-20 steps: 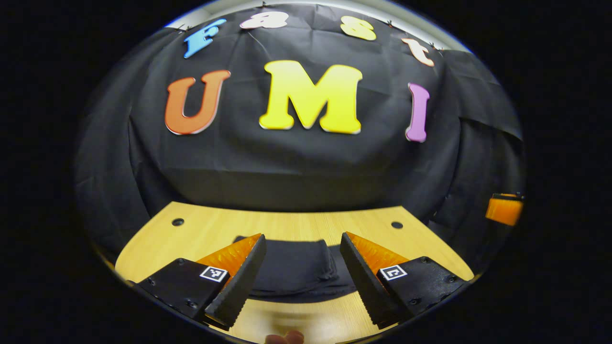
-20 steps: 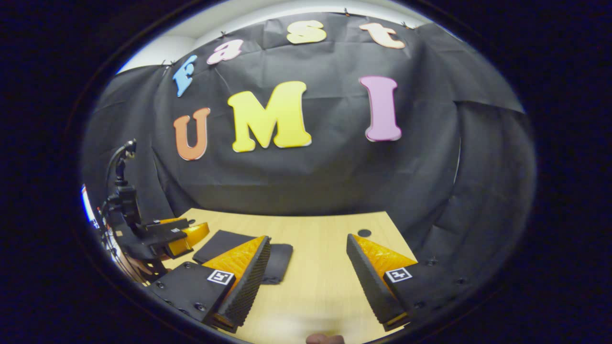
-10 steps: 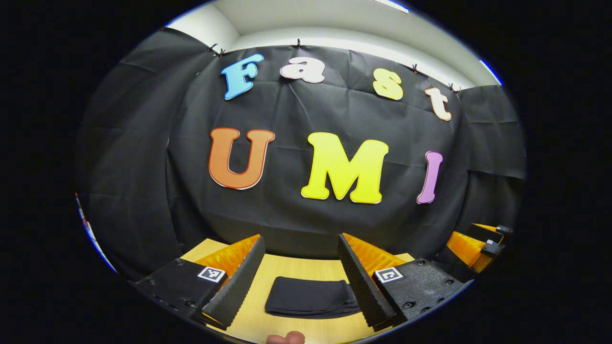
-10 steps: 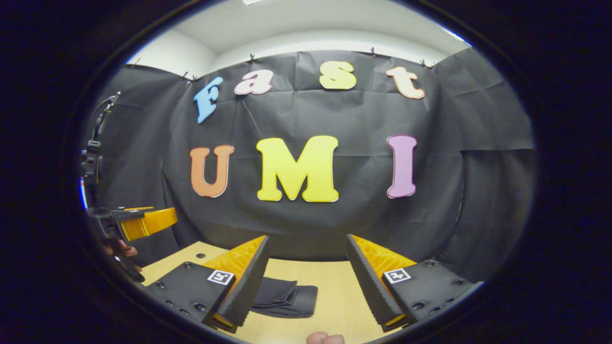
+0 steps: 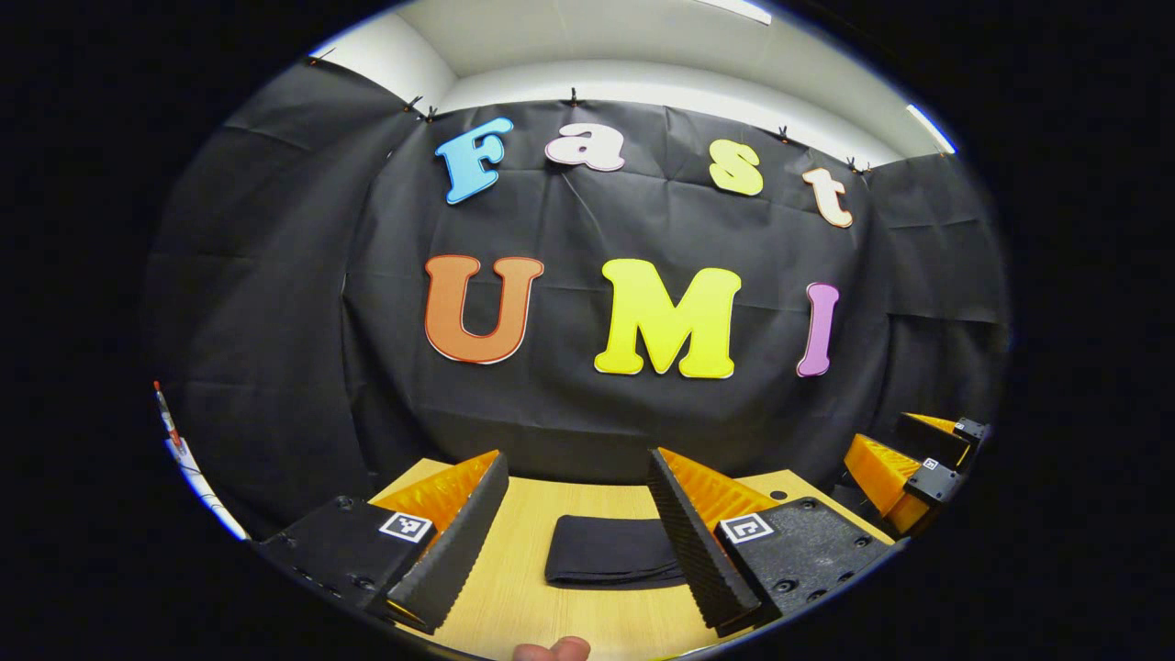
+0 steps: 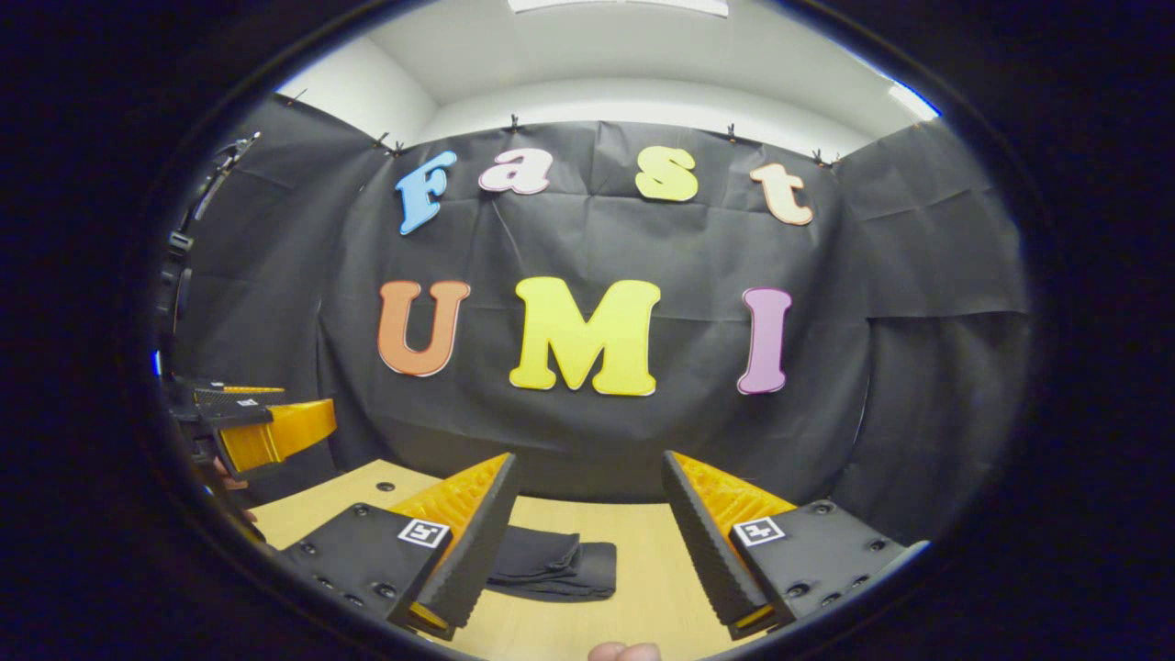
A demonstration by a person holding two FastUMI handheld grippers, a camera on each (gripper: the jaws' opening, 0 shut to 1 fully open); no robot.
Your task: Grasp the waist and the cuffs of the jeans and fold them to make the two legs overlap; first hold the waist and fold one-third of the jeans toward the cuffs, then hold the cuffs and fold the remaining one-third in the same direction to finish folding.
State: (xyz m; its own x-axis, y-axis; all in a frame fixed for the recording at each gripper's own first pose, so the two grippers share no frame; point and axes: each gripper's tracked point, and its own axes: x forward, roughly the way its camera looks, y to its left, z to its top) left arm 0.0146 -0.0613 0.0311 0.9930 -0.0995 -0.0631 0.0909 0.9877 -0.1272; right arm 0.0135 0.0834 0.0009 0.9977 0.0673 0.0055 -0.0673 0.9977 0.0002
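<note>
In the left gripper view, the left gripper [image 5: 576,523] hangs above the tabletop [image 5: 514,597] with its two fingers spread wide and nothing between them. The jeans [image 5: 610,562] lie beyond the fingertips as a flat, dark, folded packet on the wood, seen through the gap between the fingers and partly hidden behind the right-hand one. The packet's near edge is straight; neither finger touches it. A fingertip [image 5: 551,650] of the person's hand peeks in at the bottom edge. At the far right of this view the right gripper [image 5: 904,468] shows — orange and black, held up off the tabletop, well apart from the jeans.

In the right gripper view, the left gripper [image 6: 266,431] appears at the far left, orange finger pointing inward, raised above the tabletop [image 6: 633,588]. Next comes the jeans [image 6: 560,571], lying folded on the wood just behind the left-hand finger of the right gripper [image 6: 587,542], which covers part of them; a rumpled fold shows near their middle. The right gripper's fingers stand wide apart and hold nothing — bare tabletop shows in the gap. A fingertip [image 6: 624,652] shows at the bottom edge here too.
</note>
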